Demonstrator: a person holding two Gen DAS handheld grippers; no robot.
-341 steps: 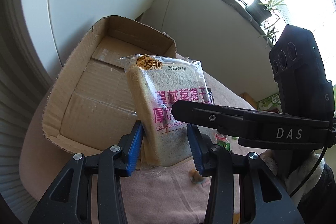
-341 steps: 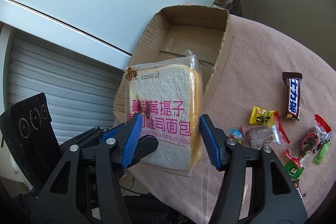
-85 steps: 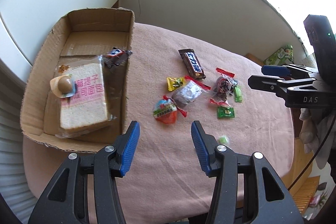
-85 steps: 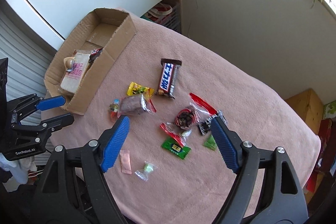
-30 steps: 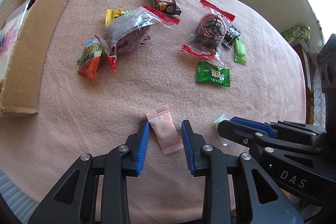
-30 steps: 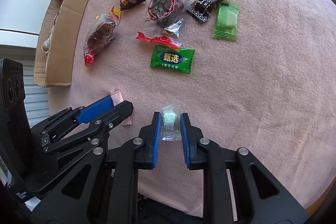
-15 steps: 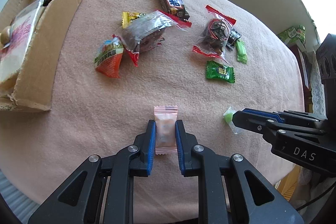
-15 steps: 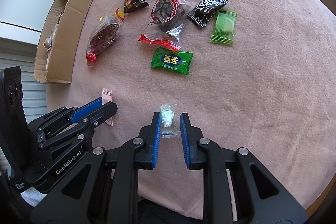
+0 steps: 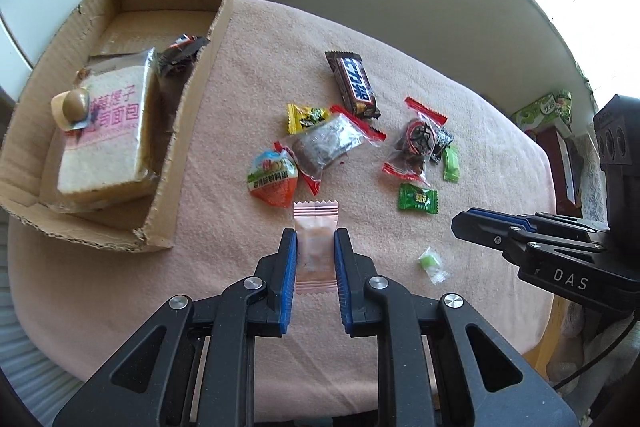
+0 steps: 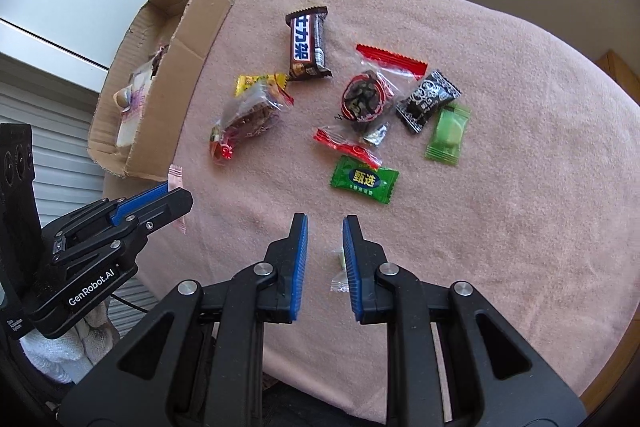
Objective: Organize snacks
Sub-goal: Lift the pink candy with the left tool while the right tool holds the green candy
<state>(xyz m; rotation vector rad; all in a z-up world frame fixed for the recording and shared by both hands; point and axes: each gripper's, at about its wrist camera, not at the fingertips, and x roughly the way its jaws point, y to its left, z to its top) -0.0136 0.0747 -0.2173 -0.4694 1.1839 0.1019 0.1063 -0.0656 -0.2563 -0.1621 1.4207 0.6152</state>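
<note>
Left wrist view: the left gripper (image 9: 316,251) rises from the bottom centre of the frame, its blue-padded fingers (image 9: 289,267) clamped on a small pale pink, crimp-edged sachet (image 9: 316,239) held above the pink fleece tablecloth (image 9: 248,107). At the right edge, the right gripper (image 9: 460,225) reaches in from the side. Below it, a small clear-wrapped green candy (image 9: 430,263) lies on the cloth. At the upper left, the shallow brown corrugated cardboard box (image 9: 192,107) holds a wrapped slab of sliced bread (image 9: 108,131). The remaining snacks lie scattered at frame centre, among them a glossy brown chocolate bar (image 9: 354,87) and a green foil sweet (image 9: 418,198).

Right wrist view: the right gripper (image 10: 325,227) points up from the bottom centre, its jaws slightly parted and empty; the green candy (image 10: 340,267) rests on the cloth between the fingers, close beside the right pad.
</note>
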